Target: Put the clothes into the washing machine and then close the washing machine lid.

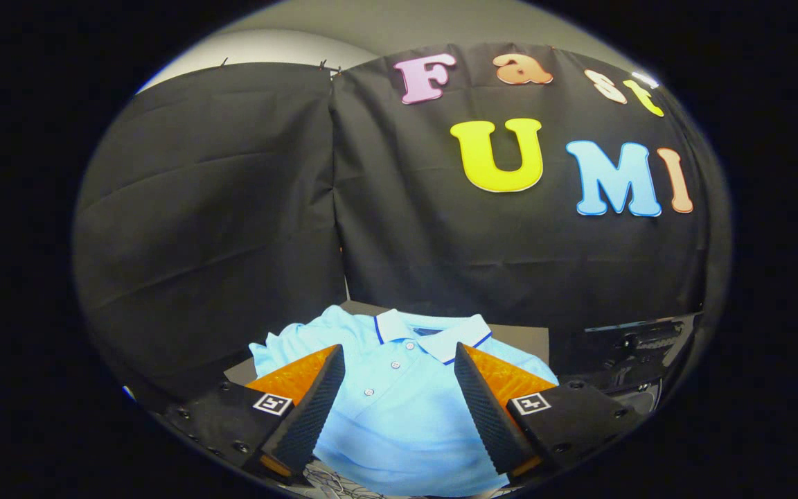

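Black cloth wall (233,229) hangs close behind the work surface, draped in two panels that meet at a seam just beyond the shirt's collar. Off to your right, a dark glossy machine body (638,343) sits beside the shirt, its edge near the right sleeve; you can't make out its lid from here. A bit of grey surface (520,334) peeks out behind the collar.

Your gripper (399,402) is spread wide, fingers well apart, holding nothing. Whether the tips touch the fabric, you cannot tell.

The light blue polo shirt (399,416) lies flat between and beneath your fingers, front side up, buttons showing. Its white collar (433,331) points away from you toward the cloth wall, so the long axis runs straight ahead along your fingers, hem nearest you, sleeves spreading out behind each finger.
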`<state>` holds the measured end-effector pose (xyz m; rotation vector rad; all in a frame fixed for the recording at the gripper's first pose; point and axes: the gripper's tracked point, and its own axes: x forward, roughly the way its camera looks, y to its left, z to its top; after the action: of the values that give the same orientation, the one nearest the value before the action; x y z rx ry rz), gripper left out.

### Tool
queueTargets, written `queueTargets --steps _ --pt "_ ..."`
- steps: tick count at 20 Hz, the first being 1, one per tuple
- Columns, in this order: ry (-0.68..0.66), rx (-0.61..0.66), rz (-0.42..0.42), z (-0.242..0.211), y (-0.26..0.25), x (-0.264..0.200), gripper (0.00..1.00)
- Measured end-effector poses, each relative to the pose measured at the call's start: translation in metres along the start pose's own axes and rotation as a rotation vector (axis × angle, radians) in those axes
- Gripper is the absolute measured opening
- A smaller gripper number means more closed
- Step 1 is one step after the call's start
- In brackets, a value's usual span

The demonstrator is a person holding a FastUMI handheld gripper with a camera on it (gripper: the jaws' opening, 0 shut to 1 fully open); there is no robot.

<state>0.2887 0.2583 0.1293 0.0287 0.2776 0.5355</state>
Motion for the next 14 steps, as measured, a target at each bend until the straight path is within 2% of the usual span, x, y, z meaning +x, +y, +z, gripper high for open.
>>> queueTargets --steps 6,10,14 --pt "0.166 -0.053 0.045 -0.029 0.008 0.035 0.97" --pt "0.231 -0.077 0.036 -0.039 0.006 0.051 0.97" --pt "0.308 -0.064 0.063 -0.049 0.006 0.062 0.97"
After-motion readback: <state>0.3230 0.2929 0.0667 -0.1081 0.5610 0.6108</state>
